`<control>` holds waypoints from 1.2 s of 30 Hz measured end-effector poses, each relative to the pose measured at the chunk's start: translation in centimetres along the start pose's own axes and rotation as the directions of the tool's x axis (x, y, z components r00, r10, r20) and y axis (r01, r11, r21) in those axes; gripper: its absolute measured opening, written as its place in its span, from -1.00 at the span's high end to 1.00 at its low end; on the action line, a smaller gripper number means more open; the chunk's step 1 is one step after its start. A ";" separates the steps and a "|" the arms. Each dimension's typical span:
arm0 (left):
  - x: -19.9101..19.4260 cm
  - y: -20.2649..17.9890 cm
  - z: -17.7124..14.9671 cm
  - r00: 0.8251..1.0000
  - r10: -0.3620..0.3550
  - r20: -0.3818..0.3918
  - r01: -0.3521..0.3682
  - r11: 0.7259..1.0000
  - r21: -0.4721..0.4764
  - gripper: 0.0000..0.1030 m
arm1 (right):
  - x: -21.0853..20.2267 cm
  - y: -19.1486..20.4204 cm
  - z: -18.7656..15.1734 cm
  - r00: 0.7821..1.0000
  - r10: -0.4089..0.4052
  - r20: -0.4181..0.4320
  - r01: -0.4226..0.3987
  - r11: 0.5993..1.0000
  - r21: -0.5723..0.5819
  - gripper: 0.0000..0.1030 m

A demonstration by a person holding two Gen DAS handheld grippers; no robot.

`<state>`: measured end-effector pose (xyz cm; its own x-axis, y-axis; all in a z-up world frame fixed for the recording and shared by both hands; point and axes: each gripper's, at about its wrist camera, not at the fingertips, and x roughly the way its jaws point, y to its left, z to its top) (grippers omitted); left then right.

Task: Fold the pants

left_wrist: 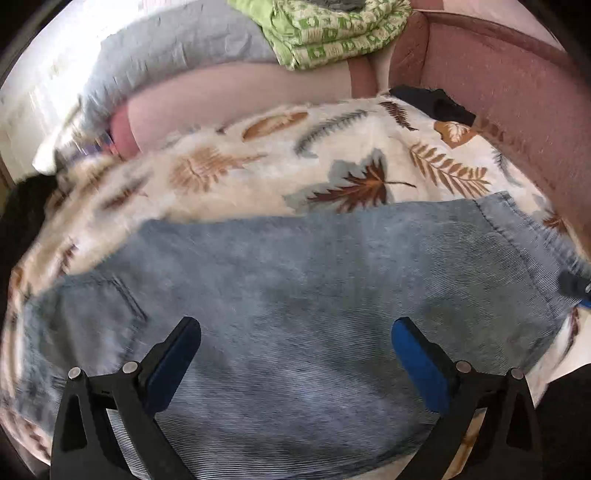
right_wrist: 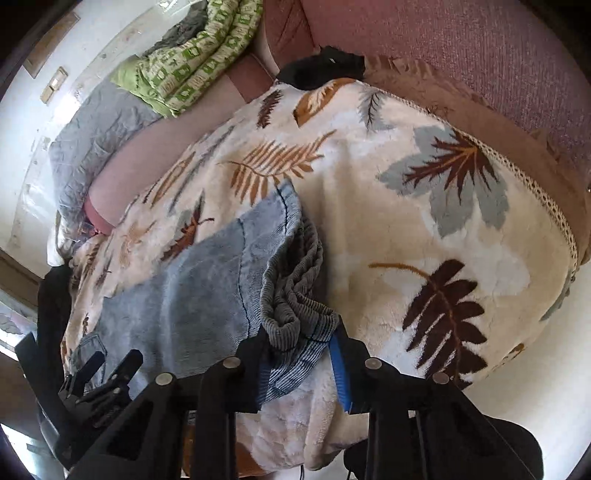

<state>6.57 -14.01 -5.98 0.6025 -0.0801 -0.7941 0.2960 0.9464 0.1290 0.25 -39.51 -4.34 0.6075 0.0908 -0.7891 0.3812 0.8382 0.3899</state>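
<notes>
Left wrist view: the denim pants lie spread flat on the leaf-print blanket, which covers a pink sofa, presumably so the fabric can be squared before folding. A back pocket sits toward the left of the pants, the elastic waistband toward their right. The left gripper hovers over the middle of the pants with its jaws wide apart, the blue pads touching nothing that I can make out (no fabric is caught between them). A folded green quilt lies well beyond the pants.

Right wrist view: the right gripper stands narrow, its jaws clamped on the gathered, ribbed waistband of the pants. That grip looks meant to lift this end over. The left gripper appears past the pants' far side.
</notes>
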 end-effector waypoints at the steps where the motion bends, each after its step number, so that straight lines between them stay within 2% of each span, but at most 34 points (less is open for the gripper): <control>1: 0.9 -0.4 -0.3 0.999 0.002 -0.039 -0.001 1.000 0.022 -1.00 | 0.0 0.3 0.2 1.000 -0.008 0.000 0.008 1.000 -0.006 0.42; 2: 3.0 -1.2 -1.1 0.991 -0.015 -0.135 0.025 0.997 0.068 -1.00 | -0.2 0.5 0.3 1.000 -0.016 -0.001 0.016 1.000 -0.016 0.42; 3: 3.3 -1.2 -1.6 0.996 -0.027 -0.087 0.033 0.997 0.068 -1.00 | -0.2 1.0 0.5 1.000 -0.020 0.001 0.020 0.999 -0.025 0.42; 4: 3.0 -1.1 -1.5 0.997 -0.035 -0.071 0.040 0.997 0.068 -1.00 | -0.7 1.9 0.7 0.999 -0.032 0.014 0.033 0.998 -0.050 0.42; 7: 3.0 -0.2 -1.1 0.991 -0.083 -0.106 0.086 0.996 0.026 -1.00 | -2.4 5.1 1.0 0.997 -0.053 0.062 0.061 0.989 -0.135 0.42; 8: 3.0 0.2 -1.0 0.988 -0.105 -0.111 0.107 0.994 0.012 -1.00 | -2.9 6.3 1.1 0.996 -0.050 0.075 0.062 0.985 -0.161 0.52; 10: 2.2 1.7 -1.3 0.985 -0.146 -0.089 0.142 0.989 -0.051 -1.00 | -4.4 9.9 1.4 0.992 -0.037 0.120 0.065 0.968 -0.242 0.56; 13: -0.8 6.6 -1.7 0.983 -0.185 0.013 0.184 0.963 -0.195 -1.00 | -5.8 15.7 1.0 0.986 0.035 0.163 0.027 0.932 -0.361 0.67; 16: -3.4 12.2 -2.9 0.986 -0.143 0.089 0.164 0.937 -0.307 -1.00 | -6.2 23.2 -1.0 0.975 0.156 0.158 -0.056 0.862 -0.504 0.67; 18: -4.8 16.6 -4.7 0.990 -0.074 0.118 0.116 0.910 -0.399 -0.99 | -5.2 27.4 -3.2 0.965 0.242 0.098 -0.144 0.807 -0.573 0.67; 19: -5.0 18.2 -5.4 0.992 -0.054 0.114 0.098 0.897 -0.431 -0.99 | -4.5 28.4 -4.2 0.961 0.269 0.062 -0.185 0.793 -0.580 0.65; 21: -5.3 21.1 -7.1 0.993 -0.025 0.111 0.077 0.867 -0.492 -0.99 | -3.0 27.9 -5.5 0.955 0.295 0.011 -0.244 0.811 -0.532 0.58; 22: -5.3 21.9 -7.5 0.994 -0.012 0.106 0.064 0.860 -0.507 -0.99 | -2.2 26.2 -5.9 0.962 0.272 0.013 -0.232 0.846 -0.480 0.50; 24: -5.0 22.7 -8.2 0.995 -0.005 0.098 0.056 0.851 -0.521 -0.99 | -1.0 23.0 -6.1 0.983 0.182 0.031 -0.151 0.889 -0.433 0.03; 25: -4.8 22.6 -8.3 0.995 -0.013 0.098 0.063 0.852 -0.521 -0.99 | -0.3 20.8 -6.1 0.996 0.075 0.048 -0.047 0.899 -0.436 -0.04; 27: -4.3 22.1 -8.1 0.994 -0.034 0.102 0.081 0.861 -0.502 -0.99 | 0.2 17.7 -5.8 0.992 -0.084 0.090 0.115 0.888 -0.444 -0.05; 29: -4.3 21.0 -7.8 0.993 -0.048 0.111 0.094 0.880 -0.466 -0.99 | 0.3 15.8 -5.1 0.966 -0.223 0.129 0.258 0.841 -0.476 -0.09; 30: -4.2 20.3 -7.6 0.992 -0.052 0.117 0.099 0.890 -0.444 -0.99 | 0.3 15.5 -4.8 0.955 -0.255 0.150 0.295 0.814 -0.499 -0.11; 32: -4.1 19.0 -7.3 0.989 -0.074 0.127 0.120 0.906 -0.407 -0.99 | 0.8 16.2 -4.7 0.940 -0.288 0.186 0.342 0.759 -0.554 -0.21; 34: -4.3 17.9 -7.2 0.986 -0.078 0.145 0.126 0.925 -0.358 -0.99 | 2.0 17.7 -4.3 0.934 -0.298 0.198 0.356 0.720 -0.596 -0.23; 36: -4.5 17.4 -7.2 0.986 -0.058 0.154 0.107 0.938 -0.330 -0.99 | 3.5 18.5 -3.3 0.917 -0.325 0.230 0.397 0.698 -0.595 -0.23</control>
<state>3.63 5.05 -4.43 0.6913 -0.1819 -0.6992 0.0969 0.9824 -0.1598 7.13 -21.88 -1.47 0.5934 -0.3132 -0.7414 0.0927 0.9416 -0.3236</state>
